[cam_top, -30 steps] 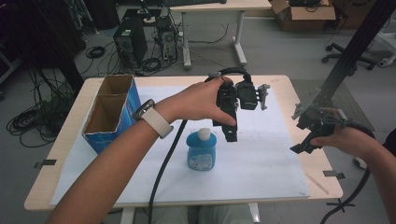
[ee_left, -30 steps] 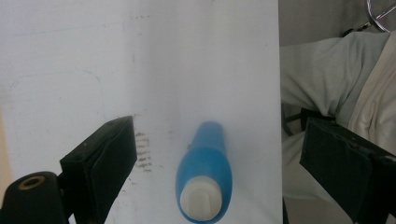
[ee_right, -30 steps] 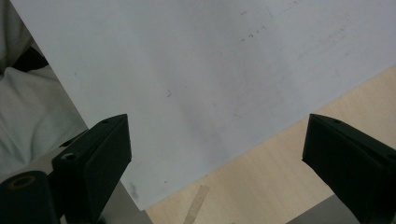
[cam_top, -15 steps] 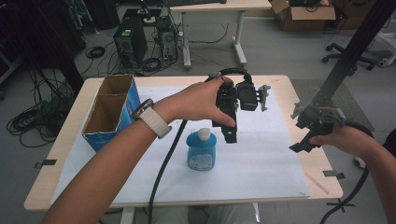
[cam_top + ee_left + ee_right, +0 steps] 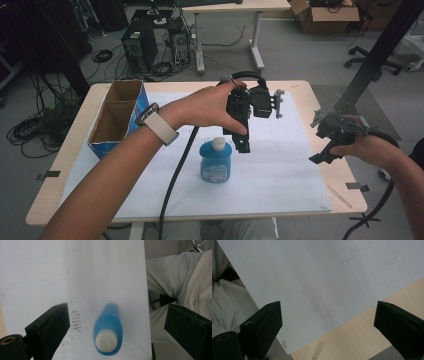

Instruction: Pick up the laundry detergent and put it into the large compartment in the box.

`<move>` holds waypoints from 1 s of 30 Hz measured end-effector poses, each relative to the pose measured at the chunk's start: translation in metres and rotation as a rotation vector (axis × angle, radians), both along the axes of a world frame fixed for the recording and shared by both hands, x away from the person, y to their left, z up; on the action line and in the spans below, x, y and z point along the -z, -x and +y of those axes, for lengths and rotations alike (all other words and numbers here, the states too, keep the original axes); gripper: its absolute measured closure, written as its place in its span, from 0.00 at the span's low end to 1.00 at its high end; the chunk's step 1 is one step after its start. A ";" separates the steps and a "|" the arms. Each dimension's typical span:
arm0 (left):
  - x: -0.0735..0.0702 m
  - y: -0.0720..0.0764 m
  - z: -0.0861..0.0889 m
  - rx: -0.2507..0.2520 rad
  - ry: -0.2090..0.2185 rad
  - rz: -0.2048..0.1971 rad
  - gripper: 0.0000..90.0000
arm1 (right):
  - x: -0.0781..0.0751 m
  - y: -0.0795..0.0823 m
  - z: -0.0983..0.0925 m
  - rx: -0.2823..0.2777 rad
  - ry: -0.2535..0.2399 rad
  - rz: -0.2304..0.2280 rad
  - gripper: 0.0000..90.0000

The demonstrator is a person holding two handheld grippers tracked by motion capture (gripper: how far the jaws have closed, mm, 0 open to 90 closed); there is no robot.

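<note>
A blue bottle [image 5: 216,161] with a white cap stands upright on the white sheet [image 5: 285,170] near the table's middle. My left gripper [image 5: 243,145] hangs just above and to the right of the bottle, pointing down. In the left gripper view the bottle [image 5: 108,332] lies below the gap of my left gripper [image 5: 116,317]. Its jaws have just been opening and stand wide, touching nothing. My right gripper [image 5: 324,152] hovers over the sheet's right edge. In its own view the right gripper [image 5: 327,315] is open with nothing between its jaws.
A cardboard box [image 5: 117,115] with blue sides stands open at the table's left. The wooden table edge [image 5: 345,175] borders the sheet on the right, with a strip of tape [image 5: 318,350] on it. The person's legs [image 5: 175,277] are at the near side.
</note>
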State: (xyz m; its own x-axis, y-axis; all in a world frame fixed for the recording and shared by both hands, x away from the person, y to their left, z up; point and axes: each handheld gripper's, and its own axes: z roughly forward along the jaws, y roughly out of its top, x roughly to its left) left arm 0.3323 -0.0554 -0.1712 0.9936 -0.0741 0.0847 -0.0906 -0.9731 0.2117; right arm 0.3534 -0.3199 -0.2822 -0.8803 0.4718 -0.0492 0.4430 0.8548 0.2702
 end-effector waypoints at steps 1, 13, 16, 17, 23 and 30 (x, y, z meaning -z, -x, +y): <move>0.000 0.000 0.001 -0.001 0.003 -0.002 0.07 | 0.000 0.000 0.000 0.002 0.000 0.000 0.09; -0.003 -0.004 0.015 -0.012 0.008 -0.006 0.07 | 0.000 0.002 0.000 0.006 0.001 0.000 0.09; -0.004 -0.006 0.021 -0.020 0.014 -0.010 0.07 | 0.000 0.001 0.000 0.006 0.004 0.001 0.09; -0.004 -0.006 0.022 -0.021 0.017 -0.012 0.07 | 0.000 0.001 0.000 0.006 0.003 0.000 0.09; 0.000 -0.010 0.031 -0.030 0.024 -0.014 0.07 | -0.001 0.001 0.001 0.008 0.005 0.000 0.09; 0.005 -0.013 0.038 -0.029 0.026 -0.017 0.07 | 0.000 0.000 0.002 0.012 0.010 -0.004 0.09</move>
State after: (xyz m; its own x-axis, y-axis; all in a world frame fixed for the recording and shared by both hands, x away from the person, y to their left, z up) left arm 0.3455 -0.0173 -0.1764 0.9938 -0.0427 0.1028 -0.0661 -0.9697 0.2354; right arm 0.3530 -0.3177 -0.2818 -0.8742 0.4821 -0.0576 0.4524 0.8520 0.2633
